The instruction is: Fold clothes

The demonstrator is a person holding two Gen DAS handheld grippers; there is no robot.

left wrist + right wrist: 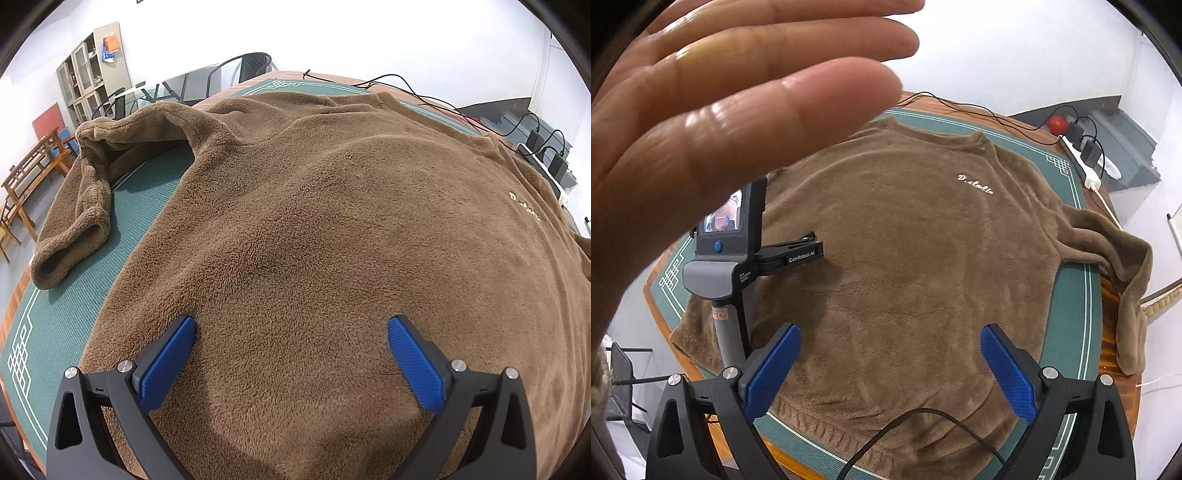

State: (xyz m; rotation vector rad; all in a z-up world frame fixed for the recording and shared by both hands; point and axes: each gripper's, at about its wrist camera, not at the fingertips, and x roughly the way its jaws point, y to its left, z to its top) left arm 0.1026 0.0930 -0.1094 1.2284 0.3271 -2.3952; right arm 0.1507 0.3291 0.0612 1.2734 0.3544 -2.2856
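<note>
Left wrist view: the left gripper (291, 326), spread wide and empty, sits on the brown fleece sweater (314, 221), which lies flat on the green mat (147, 173); its sleeve (74, 221) lies crumpled near the mat's edge.

Right wrist view: the right gripper (890, 334) hangs spread above the hem, a hand (713, 122) blocks the upper left, and the other sleeve (1123, 266) droops off the table (1108, 295).

The brown sweater (905, 266) is thick, fuzzy fleece with a matt, nubbly pile and a ribbed knit hem; small script on its chest looks like glossy white embroidery. Under it, the green table mat (147, 177) is a finely ribbed woven cloth with pale printed border lines, edged by the polished wooden table rim (1110, 314). Both grippers, left (291, 341) and right (890, 349), are matt black plastic with shiny metal pins, and their blue finger pads (1008, 373) show a fine cross-hatched texture.
</note>
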